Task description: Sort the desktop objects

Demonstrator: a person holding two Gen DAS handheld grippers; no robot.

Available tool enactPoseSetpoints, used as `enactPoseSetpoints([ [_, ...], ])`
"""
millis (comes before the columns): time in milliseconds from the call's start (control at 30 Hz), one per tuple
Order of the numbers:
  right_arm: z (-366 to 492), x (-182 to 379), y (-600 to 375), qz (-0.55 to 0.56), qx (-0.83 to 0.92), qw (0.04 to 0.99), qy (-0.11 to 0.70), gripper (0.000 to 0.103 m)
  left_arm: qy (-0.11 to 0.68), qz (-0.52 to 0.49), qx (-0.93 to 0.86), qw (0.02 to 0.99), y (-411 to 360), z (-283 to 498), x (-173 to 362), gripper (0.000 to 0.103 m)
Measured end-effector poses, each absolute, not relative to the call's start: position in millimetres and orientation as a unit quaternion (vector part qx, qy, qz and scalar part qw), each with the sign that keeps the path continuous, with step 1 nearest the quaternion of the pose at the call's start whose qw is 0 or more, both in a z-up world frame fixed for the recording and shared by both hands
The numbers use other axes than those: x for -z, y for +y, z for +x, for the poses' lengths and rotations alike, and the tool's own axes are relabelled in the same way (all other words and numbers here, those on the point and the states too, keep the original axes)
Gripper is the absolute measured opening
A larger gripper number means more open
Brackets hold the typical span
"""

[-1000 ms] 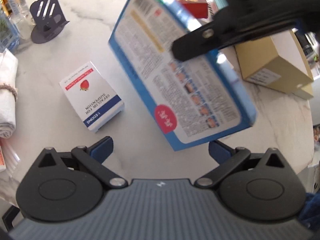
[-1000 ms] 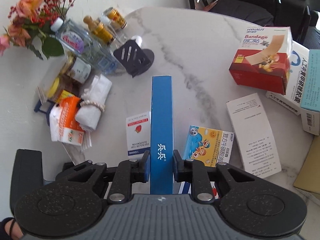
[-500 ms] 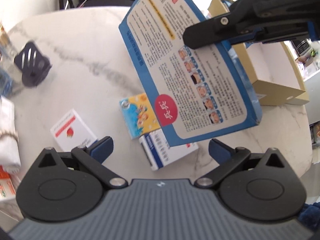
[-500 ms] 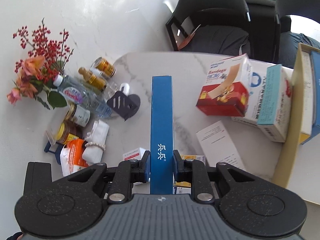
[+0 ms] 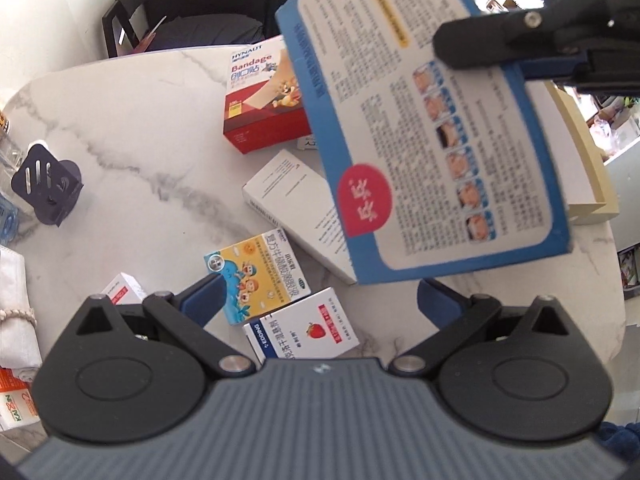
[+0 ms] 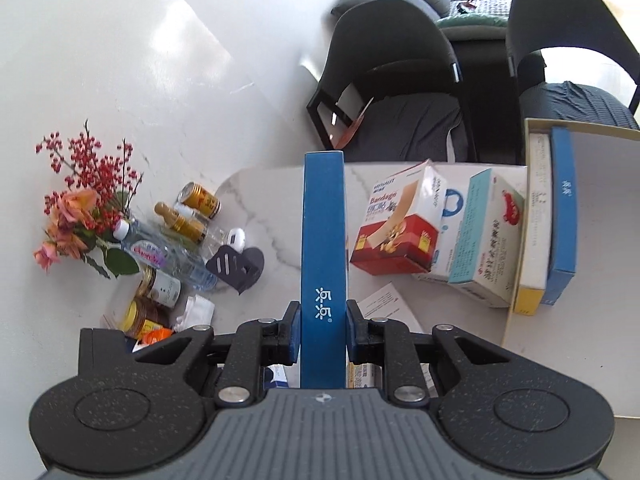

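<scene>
My right gripper [image 6: 323,330] is shut on a flat blue box [image 6: 323,264], gripped across its thin sides and held in the air above the marble table [image 5: 132,148]. The left wrist view shows the same blue box [image 5: 424,128] from its printed back, with the right gripper's fingers [image 5: 500,40] clamped on its upper right part. My left gripper [image 5: 316,300] is open and holds nothing. Below it lie a yellow cartoon box [image 5: 260,276], a strawberry box [image 5: 300,332] and a long white box [image 5: 296,208].
A tan cardboard tray [image 6: 520,280] at the table's right side holds a blue box [image 6: 562,216] and a pale box on edge. A red bandage box [image 6: 396,224] and teal-edged box [image 6: 480,244] stand beside it. Bottles, flowers [image 6: 80,200], a dark stand [image 6: 236,266] crowd the left; chairs behind.
Both grippers have risen and pulled back from the table. The blue box has moved up and to the right, uncovering the yellow, strawberry and white boxes beneath it; the tray has come into the right wrist view.
</scene>
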State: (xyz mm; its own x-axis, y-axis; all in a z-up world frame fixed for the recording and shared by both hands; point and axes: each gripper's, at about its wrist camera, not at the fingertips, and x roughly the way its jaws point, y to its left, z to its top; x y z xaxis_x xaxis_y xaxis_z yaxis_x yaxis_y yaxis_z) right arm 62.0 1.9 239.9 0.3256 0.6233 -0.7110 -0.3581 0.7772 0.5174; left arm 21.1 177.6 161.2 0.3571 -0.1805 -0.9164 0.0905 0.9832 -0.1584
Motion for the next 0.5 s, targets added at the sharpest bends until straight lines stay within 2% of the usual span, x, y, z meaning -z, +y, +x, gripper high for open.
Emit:
enactPoseSetpoints([
  [300, 80, -254, -58, 0.178, -0.284, 0.813, 0.476, 0.024, 0.553, -0.04, 0.057, 0.83, 158, 33, -174, 0.103],
  [500, 89, -257, -95, 0.192, -0.268, 0.821, 0.467, 0.024, 0.544, -0.016, 0.058, 0.837, 117, 49, -185, 0.103],
])
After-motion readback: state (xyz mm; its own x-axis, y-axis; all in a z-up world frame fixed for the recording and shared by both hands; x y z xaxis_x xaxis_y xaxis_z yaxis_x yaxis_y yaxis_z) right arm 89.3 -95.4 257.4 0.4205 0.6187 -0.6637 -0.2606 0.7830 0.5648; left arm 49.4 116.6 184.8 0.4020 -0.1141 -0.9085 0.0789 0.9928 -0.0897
